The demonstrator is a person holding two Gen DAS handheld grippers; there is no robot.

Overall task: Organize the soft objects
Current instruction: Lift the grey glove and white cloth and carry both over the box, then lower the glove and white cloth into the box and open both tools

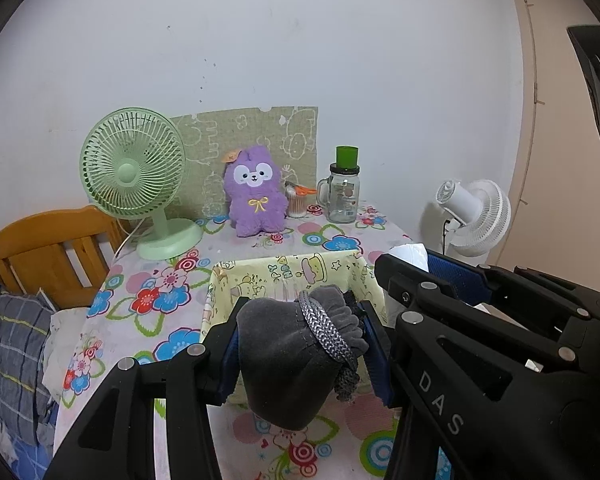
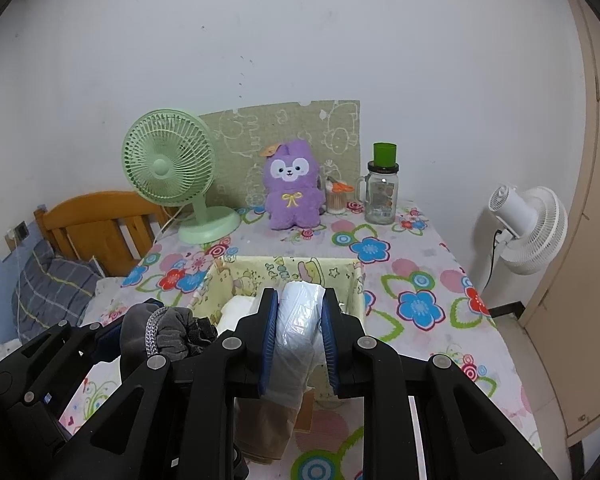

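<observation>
The left gripper (image 1: 300, 344) has its jaws clamped on a grey pouch (image 1: 288, 364), a soft velvety drawstring bag with a braided cord (image 1: 327, 332) looped round its gathered neck; the pouch hangs between the blue pads, above the near edge of a yellow fabric basket (image 1: 260, 276) at 12 o'clock from the gripper. The right gripper (image 2: 298, 340) has its jaws pressed against both sides of a white plastic-wrapped bundle (image 2: 298, 320), which is held above the same basket (image 2: 284, 266), over its near right part. Inside the basket, at about 10 o'clock from the bundle, a white folded item (image 2: 238, 308) lies on the bottom. In the right wrist view the left gripper (image 2: 140, 336) and the pouch (image 2: 168, 336) sit at 9 o'clock, just beside the right gripper. The basket stands on a table with a flowered cloth (image 2: 420, 280). At the far edge of the table, a green fan (image 1: 134, 168) stands at 11 o'clock, a purple plush toy (image 1: 256, 192) at 12 o'clock, and a glass jar with a green cap (image 1: 342, 192) at 1 o'clock. A white fan (image 2: 532, 232) stands beyond the table at 2 o'clock, and a wooden bed frame (image 1: 56, 248) shows at 9 o'clock.
</observation>
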